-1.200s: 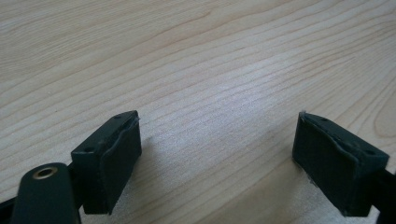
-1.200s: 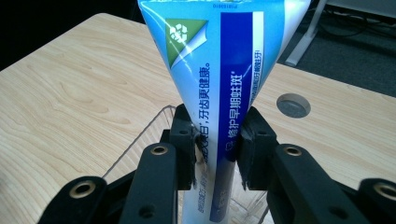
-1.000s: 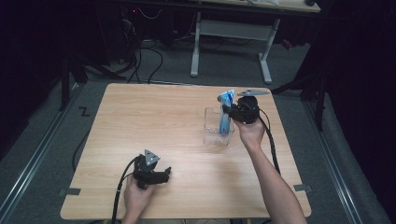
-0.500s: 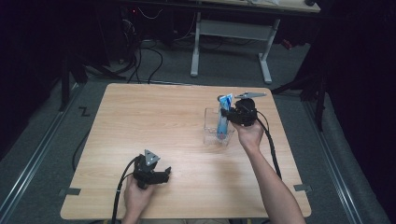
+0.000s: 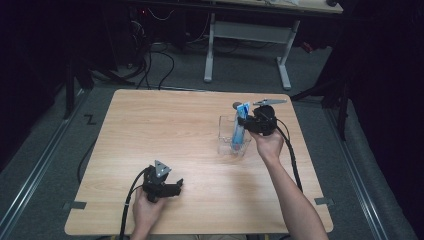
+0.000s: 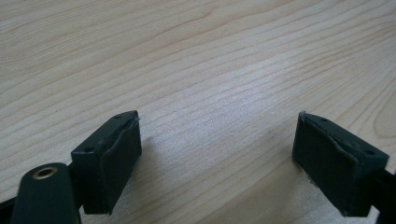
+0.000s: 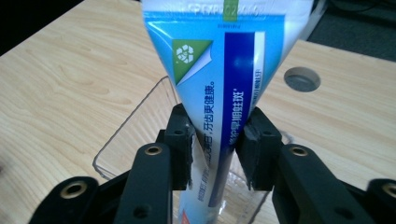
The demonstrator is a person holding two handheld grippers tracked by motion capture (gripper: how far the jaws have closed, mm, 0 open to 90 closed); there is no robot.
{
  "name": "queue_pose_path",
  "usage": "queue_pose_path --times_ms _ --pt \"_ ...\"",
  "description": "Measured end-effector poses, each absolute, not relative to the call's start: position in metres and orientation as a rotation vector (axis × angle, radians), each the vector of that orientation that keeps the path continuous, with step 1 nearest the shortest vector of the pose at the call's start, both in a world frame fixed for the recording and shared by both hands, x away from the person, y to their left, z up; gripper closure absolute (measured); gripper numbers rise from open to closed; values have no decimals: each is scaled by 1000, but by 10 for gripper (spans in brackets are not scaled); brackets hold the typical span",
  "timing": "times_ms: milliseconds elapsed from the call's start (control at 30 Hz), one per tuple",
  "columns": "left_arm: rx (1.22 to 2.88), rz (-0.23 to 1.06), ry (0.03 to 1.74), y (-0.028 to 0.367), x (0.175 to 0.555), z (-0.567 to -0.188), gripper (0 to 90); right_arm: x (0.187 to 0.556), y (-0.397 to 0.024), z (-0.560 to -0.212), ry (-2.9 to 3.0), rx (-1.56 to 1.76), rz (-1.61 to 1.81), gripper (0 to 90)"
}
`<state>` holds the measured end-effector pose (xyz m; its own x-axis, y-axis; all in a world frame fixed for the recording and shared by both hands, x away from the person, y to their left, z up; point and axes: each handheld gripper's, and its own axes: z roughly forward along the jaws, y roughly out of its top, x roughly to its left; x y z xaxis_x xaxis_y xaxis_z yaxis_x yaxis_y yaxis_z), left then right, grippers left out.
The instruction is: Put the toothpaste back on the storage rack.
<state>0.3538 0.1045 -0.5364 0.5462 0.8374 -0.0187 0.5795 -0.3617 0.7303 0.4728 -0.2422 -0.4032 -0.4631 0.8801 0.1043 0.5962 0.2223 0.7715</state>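
So the blue and white squeezable toothpaste tube (image 7: 224, 98) is standing cap-down inside the clear plastic rectangular container (image 5: 231, 137), which sits on the right half of the light wooden table (image 5: 165, 130). The tube's flat crimped end sticks up above the rim, leaning a bit.

The right gripper (image 7: 214, 147) is right at the tube, one black jaw on each side of it just above the container's rim. Its jaws have just been opening, with the tube between them. In the right gripper view there's a sliver of gap on both sides, so it looks released rather than clamped.

The left gripper (image 6: 217, 161) is down at the near left part of the table, well apart from the container. Jaws spread wide, nothing between them, just bare wood grain underneath.

There's also a small round grey grommet (image 7: 302, 78) in the tabletop beyond the container.
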Motion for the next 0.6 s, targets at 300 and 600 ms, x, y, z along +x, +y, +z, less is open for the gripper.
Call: queue_pose_path --times_ms 300,600 --pt "2080 471 1139 105 354 -536 160 472 -245 -403 2146 1351 1058 702" --pt "2080 472 1139 105 354 -536 160 475 -247 -405 2140 1379 1053 714"
